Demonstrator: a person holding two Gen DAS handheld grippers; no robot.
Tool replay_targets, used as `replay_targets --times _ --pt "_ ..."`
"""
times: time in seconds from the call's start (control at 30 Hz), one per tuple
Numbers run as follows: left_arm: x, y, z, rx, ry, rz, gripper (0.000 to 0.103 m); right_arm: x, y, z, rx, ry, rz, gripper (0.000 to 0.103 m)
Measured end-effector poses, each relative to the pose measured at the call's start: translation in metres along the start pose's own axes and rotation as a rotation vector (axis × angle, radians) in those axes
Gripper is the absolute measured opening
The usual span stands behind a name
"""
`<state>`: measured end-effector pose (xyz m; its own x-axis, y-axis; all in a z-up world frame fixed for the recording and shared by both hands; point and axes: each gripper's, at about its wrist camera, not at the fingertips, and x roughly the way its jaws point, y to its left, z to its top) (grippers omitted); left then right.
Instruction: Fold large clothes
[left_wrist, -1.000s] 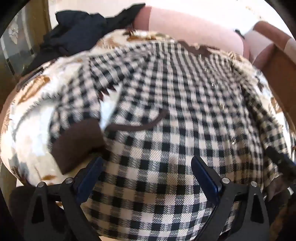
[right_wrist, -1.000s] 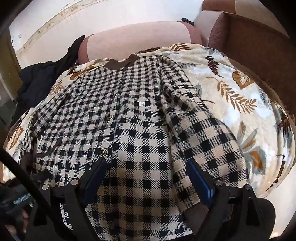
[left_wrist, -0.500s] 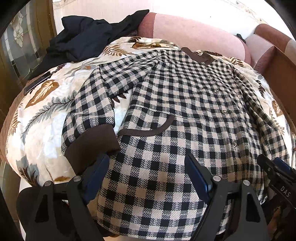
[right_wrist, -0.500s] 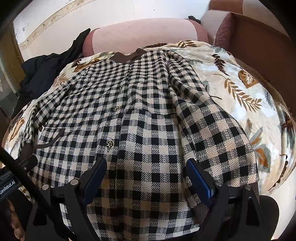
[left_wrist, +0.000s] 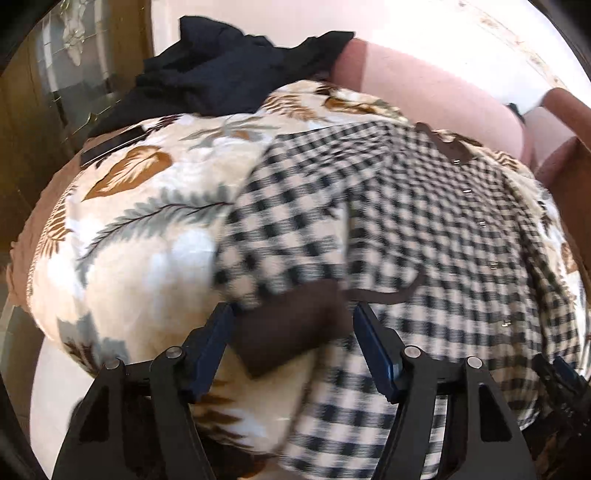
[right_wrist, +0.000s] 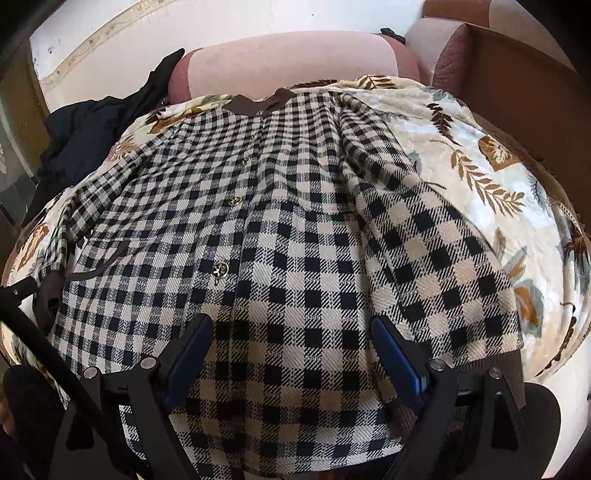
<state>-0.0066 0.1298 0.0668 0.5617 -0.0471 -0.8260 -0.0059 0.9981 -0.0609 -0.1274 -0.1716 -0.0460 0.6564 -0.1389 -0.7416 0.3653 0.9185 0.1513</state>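
Observation:
A black-and-cream checked jacket (right_wrist: 280, 229) with a brown collar (right_wrist: 258, 105) lies face up, buttoned, on a leaf-print blanket (right_wrist: 480, 155). It also shows in the left wrist view (left_wrist: 424, 229), blurred. My left gripper (left_wrist: 291, 347) is open, its jaws on either side of the brown cuff (left_wrist: 288, 332) of the jacket's left sleeve. My right gripper (right_wrist: 291, 354) is open over the jacket's lower front near the hem, with the right sleeve (right_wrist: 436, 258) lying just to its right.
A dark garment (left_wrist: 229, 81) is heaped at the back left. A pink cushion (right_wrist: 295, 62) lies behind the collar. A brown sofa arm (right_wrist: 517, 92) rises at the right. A wooden cabinet with glass (left_wrist: 55, 92) stands at the left.
My left gripper has swung left from the jacket's lower front to the brown sleeve cuff. My right gripper has moved closer to the hem.

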Motion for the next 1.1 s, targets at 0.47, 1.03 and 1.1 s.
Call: replay_targets --times 0.47,1.03,1.1 --pt "0.05 -0.023 0.005 0.106 0.058 -0.057 0.008 0.004 0.013 -0.01 -0.056 0.026 -0.016 0.091" --pt "-0.029 0.168 0.054 -0.406 -0.166 0.174 0.048 0.006 -0.007 0.004 -0.022 0.015 -0.015 0.091" --pt "-0.033 0.149 0.046 -0.352 -0.173 0.16 0.05 -0.006 -0.027 0.015 0.019 -0.013 -0.007 0.091"
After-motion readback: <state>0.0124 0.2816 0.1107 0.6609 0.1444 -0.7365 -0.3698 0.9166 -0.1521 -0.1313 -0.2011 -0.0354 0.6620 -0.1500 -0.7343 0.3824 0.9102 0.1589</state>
